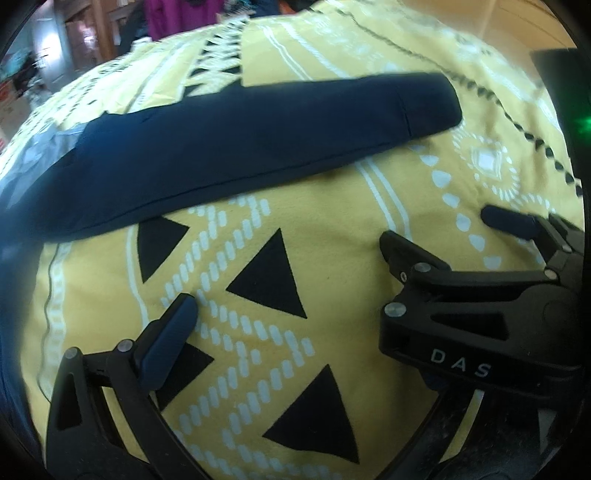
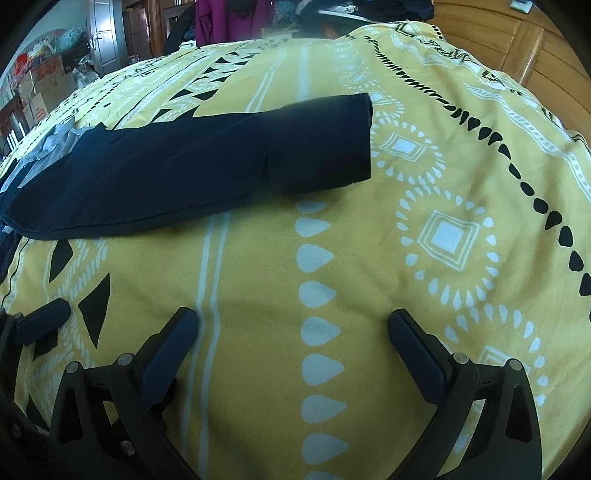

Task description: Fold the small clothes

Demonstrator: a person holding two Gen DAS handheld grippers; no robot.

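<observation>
A dark navy garment (image 1: 229,144) lies folded into a long band on the yellow patterned bedspread (image 1: 332,288). It also shows in the right wrist view (image 2: 207,162), its short end pointing right. My left gripper (image 1: 288,277) is open and empty, hovering over the bedspread just short of the garment's near edge. My right gripper (image 2: 291,325) is open and empty, further back from the garment. The right gripper's fingers (image 1: 509,221) show at the right of the left wrist view. One left finger (image 2: 44,321) shows at the left edge of the right wrist view.
A grey cloth (image 2: 55,144) lies at the garment's far left end. Wooden panelling (image 2: 517,33) stands beyond the bed at the right. Boxes and clutter (image 2: 40,85) stand at the far left, and a purple garment (image 2: 229,18) hangs at the back.
</observation>
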